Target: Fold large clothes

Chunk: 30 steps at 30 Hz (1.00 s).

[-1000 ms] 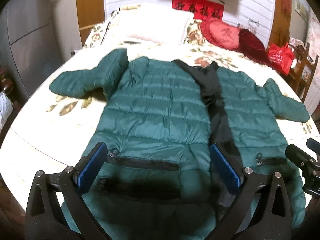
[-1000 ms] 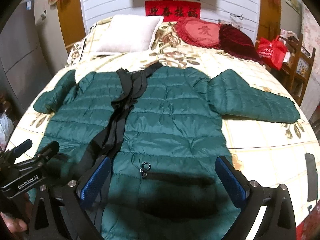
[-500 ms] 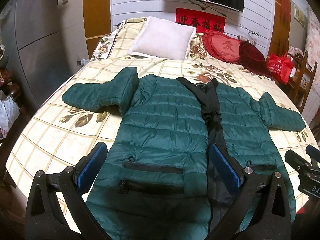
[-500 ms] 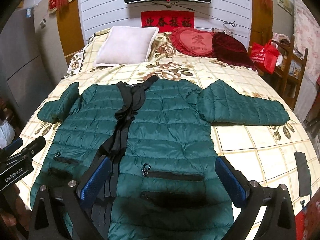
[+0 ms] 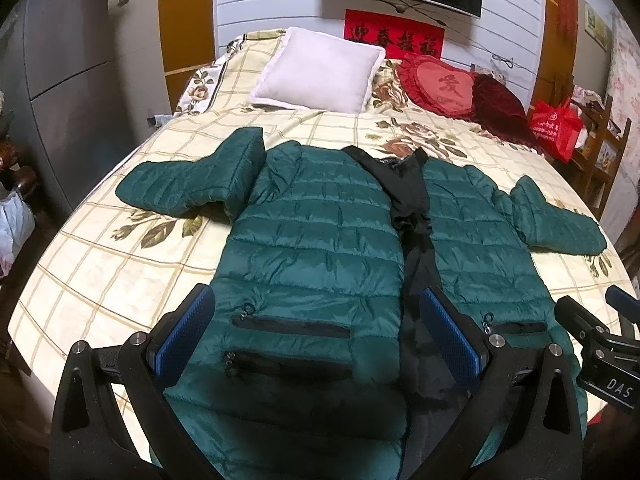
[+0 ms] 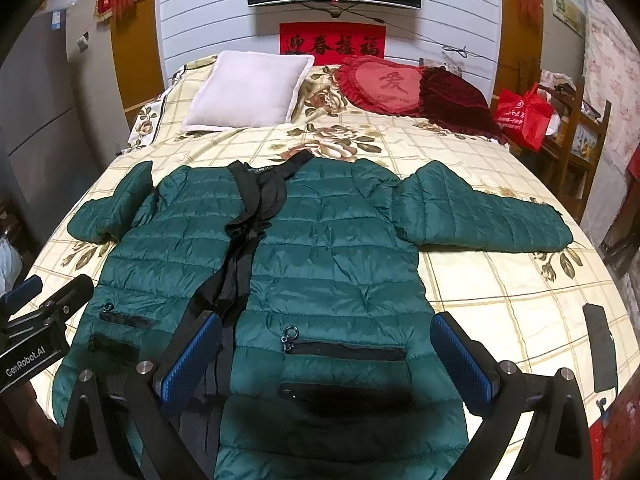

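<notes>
A green quilted jacket (image 5: 320, 240) lies face up and spread flat on a bed (image 5: 100, 272) with a cream, flower-printed cover. Its front is unzipped, showing a strip of black lining down the middle, and its collar points toward the pillow (image 5: 320, 70) and red cushions (image 5: 440, 84) at the head. Both sleeves (image 6: 480, 216) stretch out sideways, probably laid so for folding inward. The hem is nearest the cameras, at the foot of the bed.

The left gripper (image 5: 320, 340) hangs above the jacket's left half near the pockets, jaws spread wide and holding nothing. The right gripper (image 6: 328, 356) hangs above the right half, also wide open and empty. Neither appears to touch the fabric. Folding looks not yet begun; each gripper seems placed to take its own side of the hem or a sleeve. A dark phone (image 6: 600, 344) lies on the bed's right edge.
</notes>
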Each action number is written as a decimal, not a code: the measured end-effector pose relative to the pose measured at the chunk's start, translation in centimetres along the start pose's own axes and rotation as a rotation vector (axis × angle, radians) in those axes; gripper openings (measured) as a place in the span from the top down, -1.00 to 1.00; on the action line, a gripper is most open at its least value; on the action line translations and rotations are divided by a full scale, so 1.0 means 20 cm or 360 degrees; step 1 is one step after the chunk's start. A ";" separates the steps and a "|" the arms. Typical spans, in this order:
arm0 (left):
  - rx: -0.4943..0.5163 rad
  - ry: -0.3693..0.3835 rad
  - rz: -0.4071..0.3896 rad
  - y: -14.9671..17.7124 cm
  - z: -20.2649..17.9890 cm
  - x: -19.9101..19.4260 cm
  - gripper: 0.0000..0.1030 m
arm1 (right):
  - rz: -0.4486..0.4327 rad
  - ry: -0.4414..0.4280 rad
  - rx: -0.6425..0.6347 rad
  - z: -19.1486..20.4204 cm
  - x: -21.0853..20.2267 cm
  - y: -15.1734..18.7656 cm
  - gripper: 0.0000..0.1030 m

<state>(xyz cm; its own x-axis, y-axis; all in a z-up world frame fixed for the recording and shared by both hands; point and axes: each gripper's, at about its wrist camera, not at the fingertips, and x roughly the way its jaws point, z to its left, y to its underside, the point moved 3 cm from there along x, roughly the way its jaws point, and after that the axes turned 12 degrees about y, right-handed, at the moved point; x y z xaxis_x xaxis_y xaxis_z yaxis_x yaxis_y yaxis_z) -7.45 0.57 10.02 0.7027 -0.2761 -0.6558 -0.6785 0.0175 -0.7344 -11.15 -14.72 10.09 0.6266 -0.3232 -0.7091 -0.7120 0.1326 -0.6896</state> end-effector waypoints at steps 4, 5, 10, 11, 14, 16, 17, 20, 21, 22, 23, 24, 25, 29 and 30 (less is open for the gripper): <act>0.0016 0.0012 0.0015 0.04 -0.02 -0.02 -0.99 | 0.0010 0.0011 -0.0002 0.00 -0.02 0.03 -1.00; 0.0020 0.0016 0.0018 0.05 -0.03 -0.03 -0.99 | 0.0014 0.0003 0.0005 0.00 -0.03 0.04 -1.00; 0.0016 0.0021 0.0050 0.12 -0.01 -0.05 -0.99 | 0.0021 -0.0024 0.0045 -0.01 -0.07 0.09 -1.00; 0.0013 0.0023 0.0055 0.13 0.00 -0.06 -0.99 | 0.0024 -0.0028 0.0048 -0.02 -0.08 0.10 -1.00; -0.0005 0.0029 0.0054 0.17 0.02 -0.09 -0.99 | 0.0028 -0.0041 0.0061 -0.02 -0.11 0.13 -1.00; -0.0025 0.0037 0.0057 0.19 0.04 -0.11 -0.99 | 0.0033 -0.0054 0.0068 -0.02 -0.13 0.15 -1.00; -0.0034 0.0042 0.0061 0.20 0.05 -0.11 -0.99 | 0.0036 -0.0056 0.0068 -0.01 -0.14 0.16 -1.00; -0.0030 0.0041 0.0076 0.23 0.06 -0.14 -0.99 | 0.0042 -0.0063 0.0056 0.00 -0.16 0.20 -1.00; -0.0020 0.0036 0.0078 0.25 0.06 -0.15 -0.99 | 0.0044 -0.0069 0.0049 0.01 -0.17 0.21 -1.00; -0.0013 0.0033 0.0078 0.26 0.06 -0.15 -0.99 | 0.0046 -0.0072 0.0045 0.02 -0.18 0.22 -1.00; -0.0005 0.0028 0.0079 0.27 0.06 -0.16 -0.99 | 0.0047 -0.0074 0.0043 0.02 -0.19 0.23 -1.00; -0.0004 0.0027 0.0078 0.27 0.07 -0.17 -0.99 | 0.0048 -0.0077 0.0043 0.03 -0.20 0.24 -1.00; -0.0007 0.0029 0.0077 0.28 0.08 -0.18 -0.99 | 0.0048 -0.0082 0.0040 0.04 -0.21 0.24 -1.00; -0.0028 0.0038 0.0075 0.30 0.11 -0.21 -0.99 | 0.0040 -0.0105 0.0029 0.06 -0.24 0.26 -1.00; -0.0028 0.0035 0.0073 0.30 0.12 -0.21 -0.99 | 0.0043 -0.0112 0.0030 0.07 -0.24 0.26 -1.00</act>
<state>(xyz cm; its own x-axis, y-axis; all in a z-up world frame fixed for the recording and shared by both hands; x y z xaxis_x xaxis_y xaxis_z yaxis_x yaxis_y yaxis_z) -14.07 4.14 7.96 0.6660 -0.2963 -0.6846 -0.7137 0.0140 -0.7003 -17.47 -11.19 9.75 0.6286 -0.2526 -0.7356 -0.7232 0.1582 -0.6723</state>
